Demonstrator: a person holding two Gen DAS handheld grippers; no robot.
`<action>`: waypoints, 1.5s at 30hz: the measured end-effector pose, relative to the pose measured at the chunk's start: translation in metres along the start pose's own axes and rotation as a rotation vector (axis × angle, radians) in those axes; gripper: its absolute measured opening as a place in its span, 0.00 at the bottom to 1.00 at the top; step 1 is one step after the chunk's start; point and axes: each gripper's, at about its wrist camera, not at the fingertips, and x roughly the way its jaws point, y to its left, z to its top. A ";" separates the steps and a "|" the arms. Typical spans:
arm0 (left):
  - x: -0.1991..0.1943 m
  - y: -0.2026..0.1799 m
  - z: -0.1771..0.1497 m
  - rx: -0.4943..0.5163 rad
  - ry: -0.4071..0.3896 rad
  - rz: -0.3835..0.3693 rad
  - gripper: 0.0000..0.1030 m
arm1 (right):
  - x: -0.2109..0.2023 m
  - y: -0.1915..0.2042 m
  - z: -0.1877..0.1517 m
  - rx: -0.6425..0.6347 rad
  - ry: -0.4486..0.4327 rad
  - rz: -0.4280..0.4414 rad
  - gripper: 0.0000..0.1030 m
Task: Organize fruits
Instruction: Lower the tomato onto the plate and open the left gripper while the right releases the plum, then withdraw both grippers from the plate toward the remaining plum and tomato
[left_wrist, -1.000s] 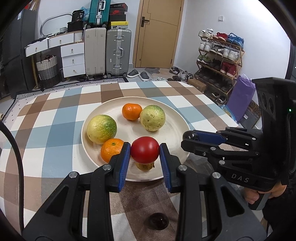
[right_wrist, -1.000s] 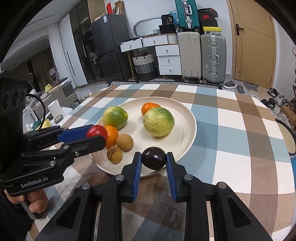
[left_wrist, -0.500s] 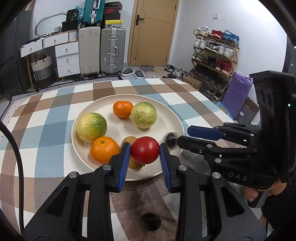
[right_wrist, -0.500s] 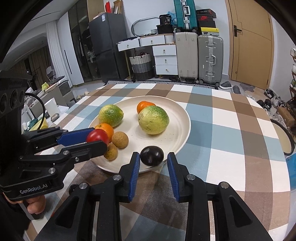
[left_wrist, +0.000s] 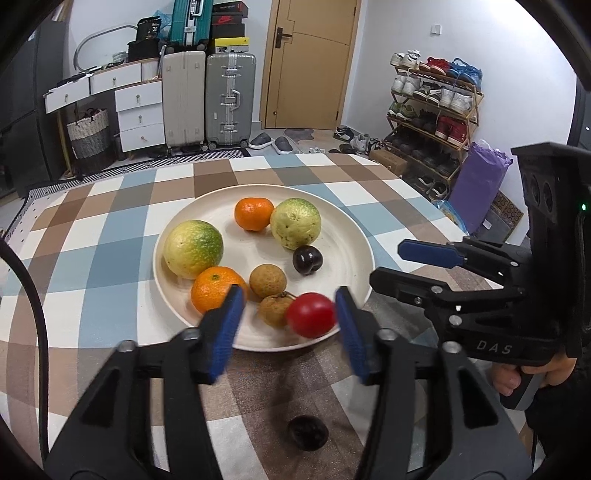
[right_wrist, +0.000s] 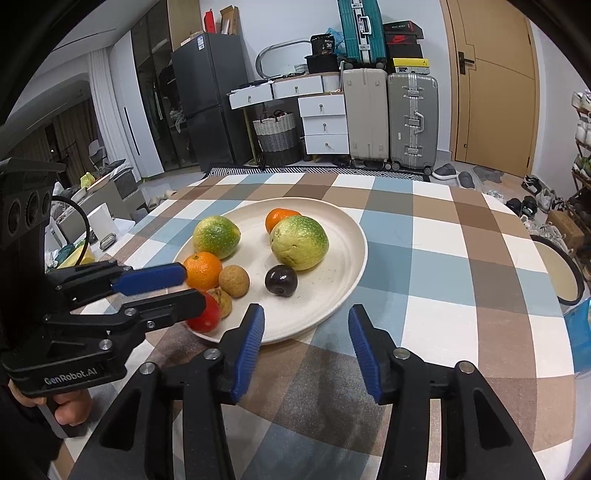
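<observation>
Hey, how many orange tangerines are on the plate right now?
2. One tangerine sits at the far side of the plate, beside the big green fruit; the other tangerine is at the near left edge. Others seem unlikely to be hidden.

- A lived-in home, seen from a dining table with a checked cloth in brown, blue and white.
- Beyond the table's far edge stand two hard suitcases, with a teal one on top of a white chest of drawers, and a woven basket beside it.
- A wooden door has slippers lying on the floor before it.
- An open shoe rack full of sneakers lines the right wall.
- A tall dark fridge and curtains show past the table's left side.
- A plate of fruit sits on the cloth.
</observation>
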 end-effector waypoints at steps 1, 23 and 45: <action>-0.004 0.001 0.000 -0.002 -0.015 0.008 0.65 | 0.000 0.001 0.000 -0.002 -0.002 -0.004 0.56; -0.048 0.021 -0.037 -0.080 -0.071 0.084 0.99 | -0.023 0.013 -0.014 -0.033 -0.071 -0.001 1.00; -0.110 0.020 -0.076 -0.095 -0.096 0.120 0.99 | -0.058 0.034 -0.039 0.008 -0.056 -0.005 1.00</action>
